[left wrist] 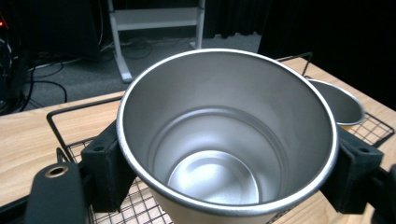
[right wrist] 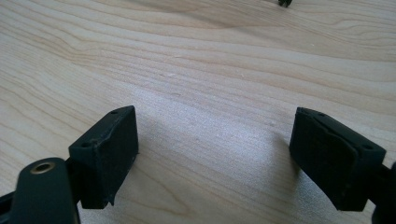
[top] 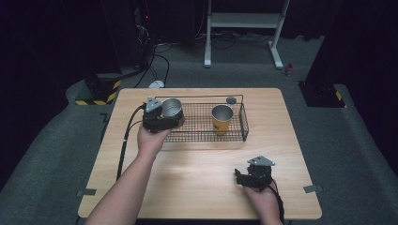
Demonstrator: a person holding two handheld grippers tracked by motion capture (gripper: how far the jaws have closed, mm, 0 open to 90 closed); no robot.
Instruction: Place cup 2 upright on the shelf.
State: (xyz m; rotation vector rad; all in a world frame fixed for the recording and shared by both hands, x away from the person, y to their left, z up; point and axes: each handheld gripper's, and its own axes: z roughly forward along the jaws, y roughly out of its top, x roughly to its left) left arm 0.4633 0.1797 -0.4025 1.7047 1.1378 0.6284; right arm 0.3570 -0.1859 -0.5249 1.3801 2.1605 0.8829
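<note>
Wooden table, left gripper clamped on steel cup over wire basket, right gripper spread wide, empty.

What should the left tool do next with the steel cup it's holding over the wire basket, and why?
Probably lower it a little and set it down, then open. The left tool is shut on the silver steel cup, which sits upright over the left end of the black wire basket. The yellow cup with a steel rim stands apart at the right end, so the spot below looks free.
</note>
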